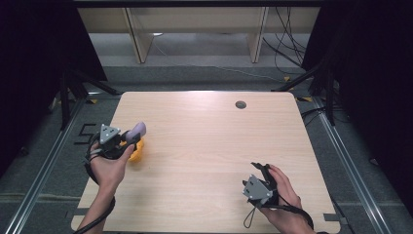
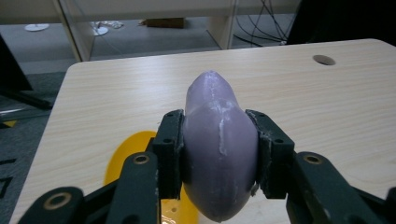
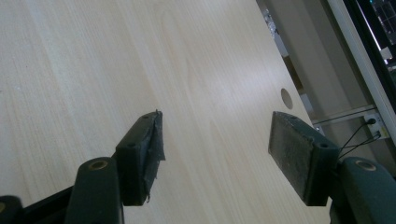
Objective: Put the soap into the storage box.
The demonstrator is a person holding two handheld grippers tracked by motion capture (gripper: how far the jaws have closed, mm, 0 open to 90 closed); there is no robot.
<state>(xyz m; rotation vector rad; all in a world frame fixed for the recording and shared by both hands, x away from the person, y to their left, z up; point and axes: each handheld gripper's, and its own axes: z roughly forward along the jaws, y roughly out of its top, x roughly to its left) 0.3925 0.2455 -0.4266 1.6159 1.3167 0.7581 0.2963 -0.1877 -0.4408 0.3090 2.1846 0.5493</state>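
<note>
My left gripper [image 1: 127, 138] is shut on a smooth purple eggplant-shaped object [image 2: 218, 144] near the table's left edge; the purple piece [image 1: 137, 129] sticks out past the jaws. Under it lies a yellow object [image 1: 137, 150], whose rounded yellow surface [image 2: 122, 158] shows below the left jaw. At the front right of the table my right gripper [image 1: 259, 168] is held low over bare wood. In the right gripper view its black pads [image 3: 148, 149] stand wide apart with nothing between them, so that gripper [image 3: 219, 154] is open.
The light wooden table [image 1: 209, 146] has a round cable hole [image 1: 240, 104] near its far edge. Beyond the far edge are wooden shelf legs [image 1: 139, 41] and loose cables [image 1: 287, 44] on the floor. Dark curtains flank both sides.
</note>
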